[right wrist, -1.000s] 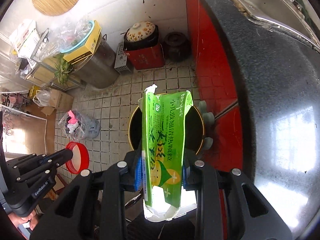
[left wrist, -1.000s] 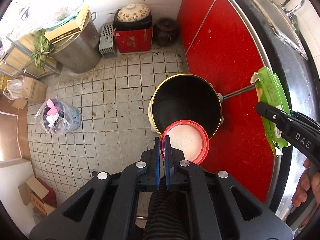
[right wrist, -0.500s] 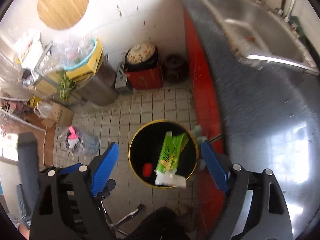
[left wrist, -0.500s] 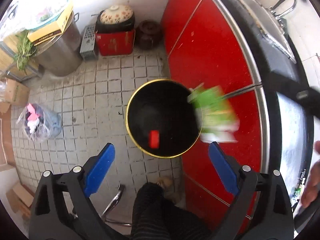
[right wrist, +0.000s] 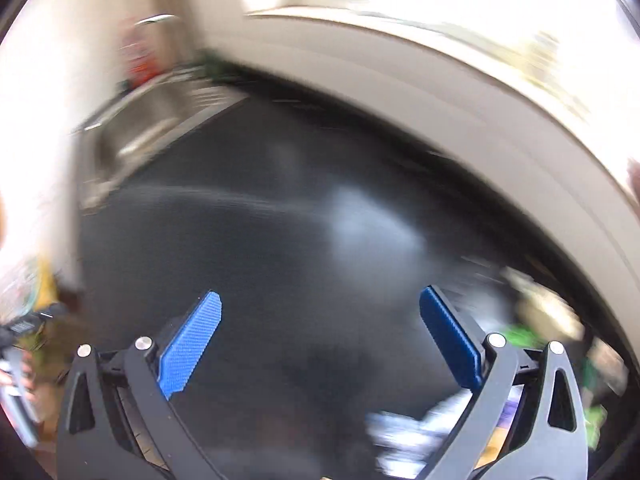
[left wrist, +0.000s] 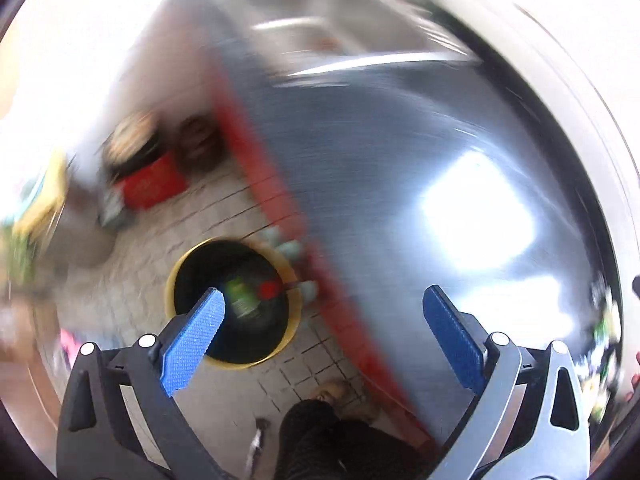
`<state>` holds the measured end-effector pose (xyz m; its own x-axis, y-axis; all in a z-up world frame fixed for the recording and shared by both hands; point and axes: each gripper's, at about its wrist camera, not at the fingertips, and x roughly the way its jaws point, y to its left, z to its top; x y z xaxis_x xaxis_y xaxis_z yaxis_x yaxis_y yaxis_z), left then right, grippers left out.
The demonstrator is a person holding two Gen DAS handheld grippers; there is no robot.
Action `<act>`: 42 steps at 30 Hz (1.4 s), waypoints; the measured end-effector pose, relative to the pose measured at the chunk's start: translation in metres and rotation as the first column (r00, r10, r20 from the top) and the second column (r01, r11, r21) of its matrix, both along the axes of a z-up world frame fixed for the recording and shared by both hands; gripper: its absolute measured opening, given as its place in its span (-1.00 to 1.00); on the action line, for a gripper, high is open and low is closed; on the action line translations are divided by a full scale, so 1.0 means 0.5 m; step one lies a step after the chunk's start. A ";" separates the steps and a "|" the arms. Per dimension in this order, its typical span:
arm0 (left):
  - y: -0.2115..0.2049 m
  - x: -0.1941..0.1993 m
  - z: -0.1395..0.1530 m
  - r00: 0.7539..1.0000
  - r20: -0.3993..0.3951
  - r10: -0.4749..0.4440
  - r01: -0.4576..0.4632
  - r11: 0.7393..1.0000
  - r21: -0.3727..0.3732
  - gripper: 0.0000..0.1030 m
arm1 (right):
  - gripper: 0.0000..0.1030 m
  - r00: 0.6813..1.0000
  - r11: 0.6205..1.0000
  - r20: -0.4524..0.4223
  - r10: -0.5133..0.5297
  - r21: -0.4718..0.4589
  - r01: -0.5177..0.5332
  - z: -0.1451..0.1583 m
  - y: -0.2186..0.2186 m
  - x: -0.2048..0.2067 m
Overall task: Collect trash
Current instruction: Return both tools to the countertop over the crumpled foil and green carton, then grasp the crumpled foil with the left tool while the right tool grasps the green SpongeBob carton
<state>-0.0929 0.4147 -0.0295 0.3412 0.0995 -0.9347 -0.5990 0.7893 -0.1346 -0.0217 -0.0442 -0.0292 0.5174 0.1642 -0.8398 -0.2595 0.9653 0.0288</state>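
Observation:
Both views are blurred by motion. In the left wrist view the yellow-rimmed black bin (left wrist: 173, 280) stands on the tiled floor, with the green wrapper (left wrist: 240, 295) and the red lid (left wrist: 269, 289) inside it. My left gripper (left wrist: 322, 334) is open and empty, above the bin and the counter edge. My right gripper (right wrist: 320, 334) is open and empty over the dark countertop (right wrist: 280, 216). Blurred green and white litter (right wrist: 524, 336) lies on the counter at the right of the right wrist view.
A steel sink (left wrist: 340, 28) is set in the grey countertop (left wrist: 400, 184), above red cabinet fronts (left wrist: 280, 200). A red box (left wrist: 154, 184) and a dark pot (left wrist: 196, 146) stand on the floor by the wall. The sink (right wrist: 152, 120) also shows in the right wrist view.
Both grippers opened and dropped the red lid and the green wrapper into the bin. Both have since swung up and right toward the countertop; the right one now faces the counter, not the bin.

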 end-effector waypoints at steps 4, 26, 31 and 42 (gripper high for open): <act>-0.175 0.138 0.002 0.966 -0.009 -0.258 0.257 0.966 -0.013 0.87 | 0.87 0.954 0.954 -0.055 -0.296 -0.061 0.292 -0.036 -0.310 -0.040; -0.771 0.267 -0.071 0.556 -0.183 -0.811 0.826 0.564 0.008 0.87 | 0.87 0.592 0.595 -0.334 -0.733 0.107 0.797 -0.211 -0.804 -0.424; -0.783 0.271 -0.094 0.548 -0.229 -0.805 0.829 0.559 0.017 0.87 | 0.87 0.629 0.628 -0.331 -0.704 0.126 0.768 -0.200 -0.800 -0.397; -0.822 0.301 -0.108 0.576 -0.208 -0.790 0.810 0.587 0.015 0.87 | 0.87 0.638 0.603 -0.356 -0.683 0.218 0.767 -0.193 -0.789 -0.305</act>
